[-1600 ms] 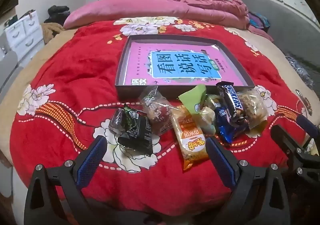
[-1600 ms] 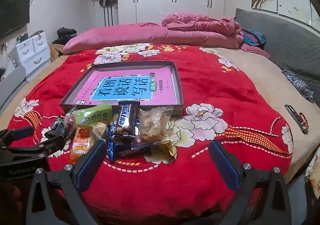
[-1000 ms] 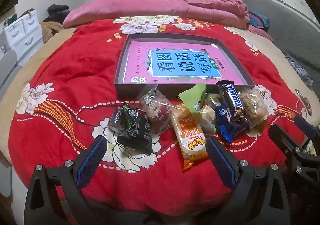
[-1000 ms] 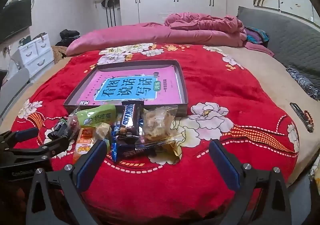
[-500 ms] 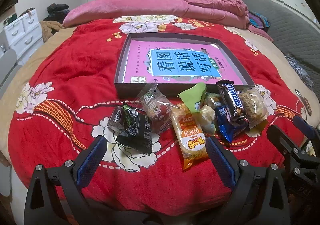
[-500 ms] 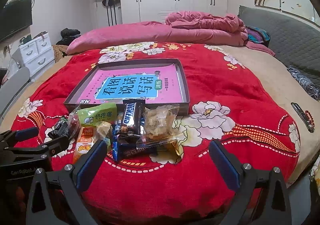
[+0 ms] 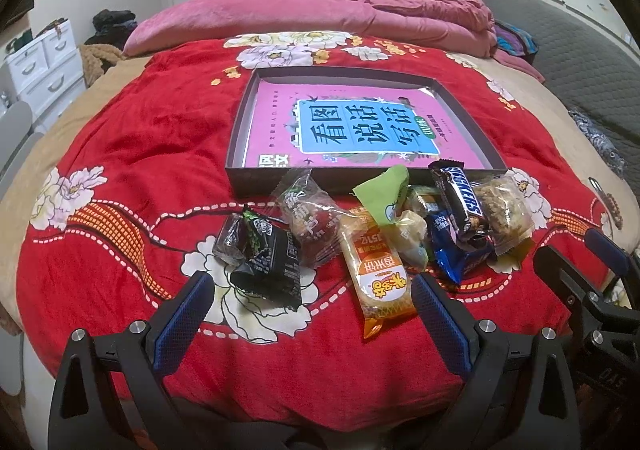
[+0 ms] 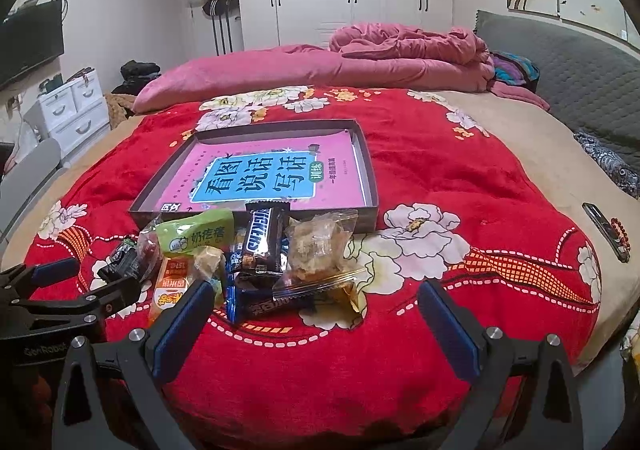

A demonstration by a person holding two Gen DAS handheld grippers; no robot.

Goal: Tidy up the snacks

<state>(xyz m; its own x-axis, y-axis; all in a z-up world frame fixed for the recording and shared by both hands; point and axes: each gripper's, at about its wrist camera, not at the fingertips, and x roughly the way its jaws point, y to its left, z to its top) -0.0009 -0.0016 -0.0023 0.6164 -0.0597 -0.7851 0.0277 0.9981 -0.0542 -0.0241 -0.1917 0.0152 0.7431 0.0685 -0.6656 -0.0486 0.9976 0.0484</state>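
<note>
- The left gripper point(image 7: 310, 300) is seen at the bottom of the left wrist view, its blue-padded fingers point(image 7: 182, 312) spread wide; nothing is held or touched.
- The right gripper point(image 8: 314, 312) is seen at the bottom of the right wrist view, likewise spread wide and empty, above the red floral blanket point(image 8: 460, 178).
- A cluster of snacks is laid on the blanket in the centre of both views, just in front of the fingertips.
- From left to right in the left wrist view are found a black packet point(image 7: 266, 264), a clear-wrapped reddish snack point(image 7: 310, 220), an orange packet point(image 7: 378, 274), a green packet point(image 7: 384, 192), a Snickers bar point(image 7: 460, 200) lying over a blue wrapper point(image 7: 450, 254), and a clear bag of crumbly snack point(image 7: 506, 210).
- A shallow dark tray point(image 7: 240, 154) is placed just behind the snacks, in the middle of the frame; a pink book point(image 7: 360, 126) with a blue title panel is lying inside it.
- A pink quilt point(image 8: 360, 58) is piled across the upper part of the frame.
</note>
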